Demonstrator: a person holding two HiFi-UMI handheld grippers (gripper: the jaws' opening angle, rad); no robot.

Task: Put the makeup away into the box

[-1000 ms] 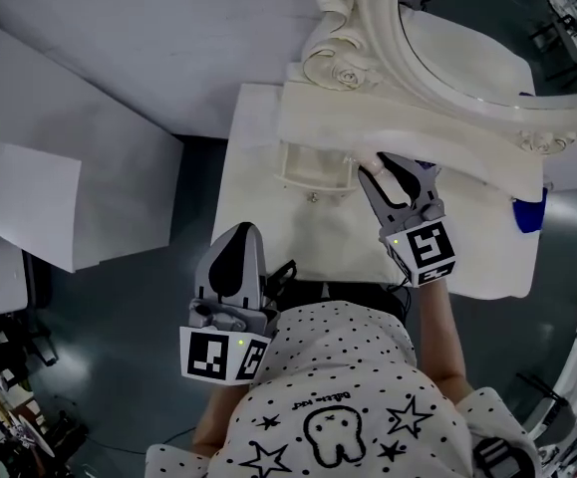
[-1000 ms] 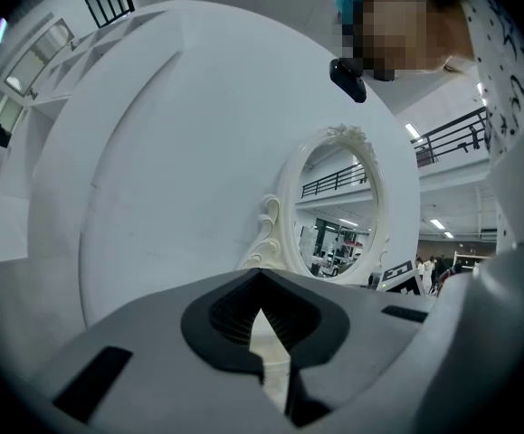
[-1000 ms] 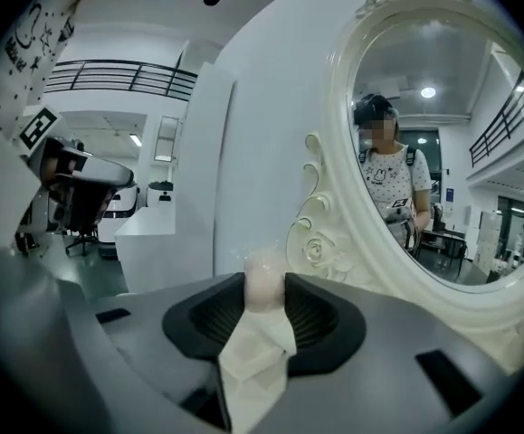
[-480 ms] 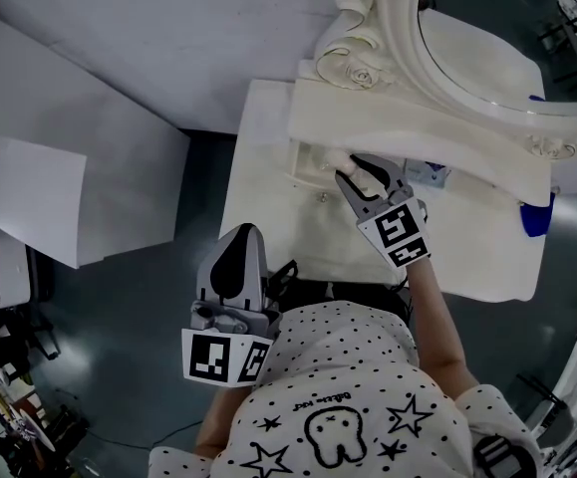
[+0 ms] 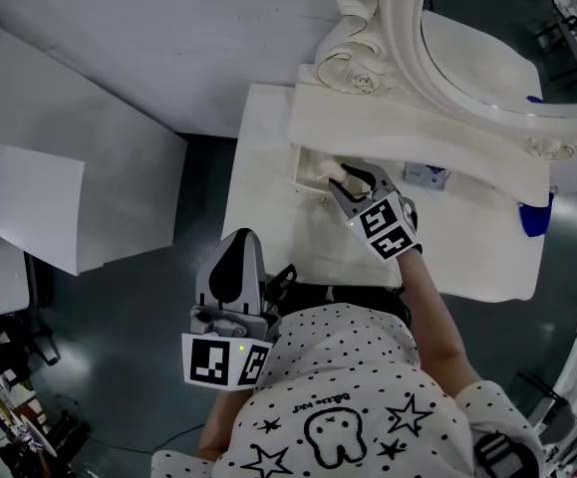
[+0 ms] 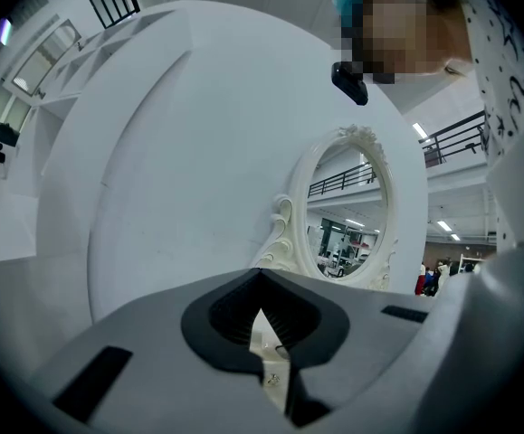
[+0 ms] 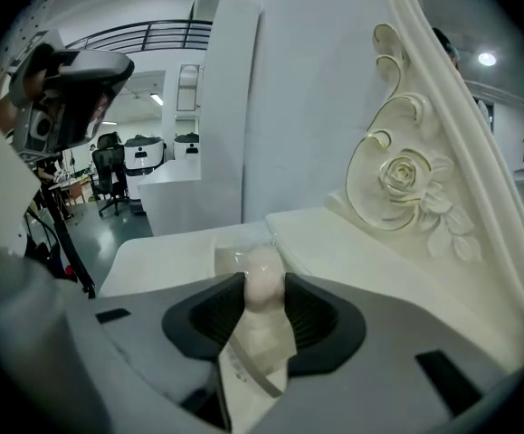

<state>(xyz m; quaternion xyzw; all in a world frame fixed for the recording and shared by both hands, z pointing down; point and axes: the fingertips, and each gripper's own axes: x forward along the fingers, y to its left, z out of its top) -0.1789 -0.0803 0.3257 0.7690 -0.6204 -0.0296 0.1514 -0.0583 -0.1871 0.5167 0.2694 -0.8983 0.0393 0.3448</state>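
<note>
The right gripper point(image 5: 356, 185) reaches over the cream tabletop point(image 5: 268, 237) and points toward 11 o'clock in the head view. Its jaws are closed on a pale makeup tube point(image 7: 263, 277), one dark pad pressing on each side. The tube has a rounded pinkish-white top that sticks out past the jaw tips, and its cream body runs back between the jaws toward the camera.

The box point(image 5: 304, 163) is a small clear one. It stands on the tabletop, close against the base of the ornate mirror point(image 5: 472, 58), which fills the 1 o'clock part of the head view. In the head view the top of the tube lies over the box's end nearest the gripper. In the right gripper view the clear wall shows just behind the rounded top. I cannot tell if the tube touches the box.

The left gripper point(image 5: 239, 239) is well apart from this, at 7 o'clock from the right one. It is off the tabletop's near edge and close to the person's spotted shirt point(image 5: 348, 396), and it points to 12 o'clock. In its own view the jaw tips meet at the far end and only a thin wedge of gap stays behind them. Nothing is between them.

A small blue thing point(image 5: 532, 215) sits at the tabletop's 3 o'clock edge; what it is I cannot tell.
</note>
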